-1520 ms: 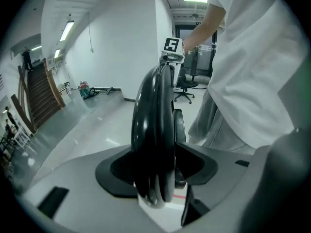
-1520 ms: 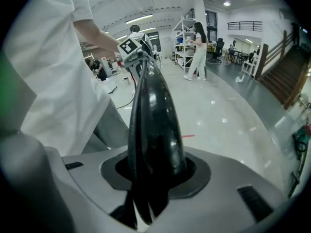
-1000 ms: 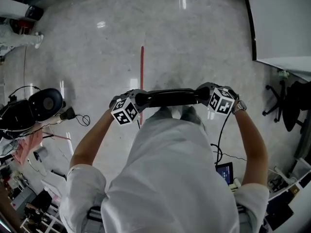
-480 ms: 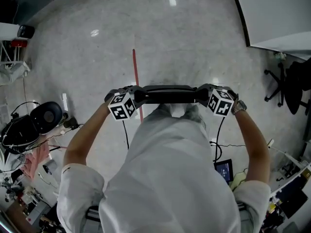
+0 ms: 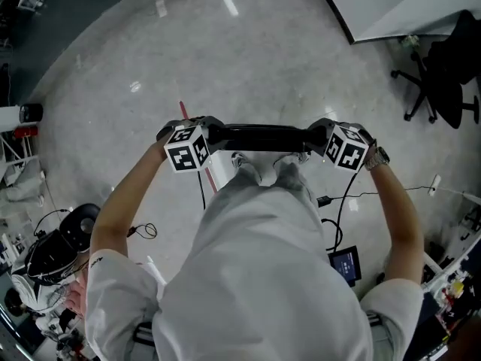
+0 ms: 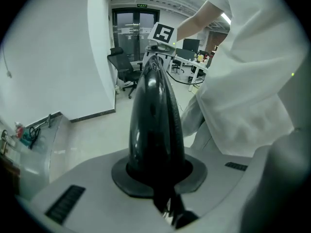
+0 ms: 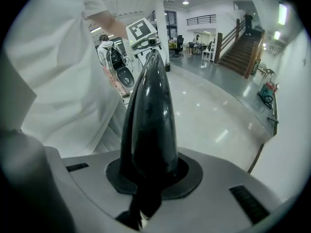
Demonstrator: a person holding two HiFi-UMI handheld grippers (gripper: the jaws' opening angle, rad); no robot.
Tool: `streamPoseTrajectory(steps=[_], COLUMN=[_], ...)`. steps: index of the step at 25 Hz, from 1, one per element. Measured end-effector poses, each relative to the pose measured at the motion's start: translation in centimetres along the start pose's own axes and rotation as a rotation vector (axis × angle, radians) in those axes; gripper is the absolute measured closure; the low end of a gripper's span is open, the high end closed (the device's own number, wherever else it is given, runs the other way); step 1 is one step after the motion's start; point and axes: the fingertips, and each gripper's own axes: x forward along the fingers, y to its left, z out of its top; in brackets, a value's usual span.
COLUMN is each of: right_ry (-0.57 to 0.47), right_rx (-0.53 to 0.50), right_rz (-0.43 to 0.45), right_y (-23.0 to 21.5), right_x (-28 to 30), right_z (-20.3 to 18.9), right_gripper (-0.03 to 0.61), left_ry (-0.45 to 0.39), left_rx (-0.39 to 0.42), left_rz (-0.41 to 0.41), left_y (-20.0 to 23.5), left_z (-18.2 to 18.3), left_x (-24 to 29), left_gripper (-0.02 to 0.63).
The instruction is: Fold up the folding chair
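Folding chair (image 5: pixel 263 138), seemingly folded, left tongs (image 5: pixel 213 133), right tongs (image 5: pixel 316 136) just closed on its ends, arms outstretched

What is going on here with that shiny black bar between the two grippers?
A person in a white shirt holds the glossy black folding chair, seen edge-on as a thin bar. The left gripper clamps one end and the right gripper the other; both pairs of jaws have just been closing on it. It looks folded flat.

Your glossy, smooth black plastic chair bar (image 5: pixel 259 138), polished pale stone floor (image 5: pixel 301 59) catching light, your matt white cloth top (image 5: pixel 263 277).
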Motion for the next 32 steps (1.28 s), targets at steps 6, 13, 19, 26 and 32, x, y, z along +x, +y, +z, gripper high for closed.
streamPoseTrajectory(steps=[6, 13, 19, 26, 32], right_ry=[0.029, 0.079, 0.096, 0.102, 0.126], right_rx=[0.058, 0.139, 0.274, 0.476, 0.583], right_rz=[-0.064, -0.102, -0.147, -0.201, -0.197], right_y=[-2.4, -4.1, -3.7, -4.6, -8.4], right_x=[-7.3, -15.1, -19.7, -23.5, -25.1], right_z=[-8.9, -19.5, -27.9, -33.9, -37.3], right_gripper=[0.526, 0.529, 0.529, 0.529, 0.529], left_ry=[-0.012, -0.025, -0.021, -0.028, -0.029], left_rx=[0.077, 0.166, 0.286, 0.46, 0.546], left_rz=[-0.05, -0.103, -0.193, -0.314, -0.399], left_y=[3.8, 6.9, 9.0, 13.3, 18.2], left_z=[10.5, 22.4, 31.2, 38.8, 42.4], left_x=[4.5, 10.5, 15.6, 19.6, 22.8], left_gripper=[0.557, 0.557, 0.557, 0.557, 0.557])
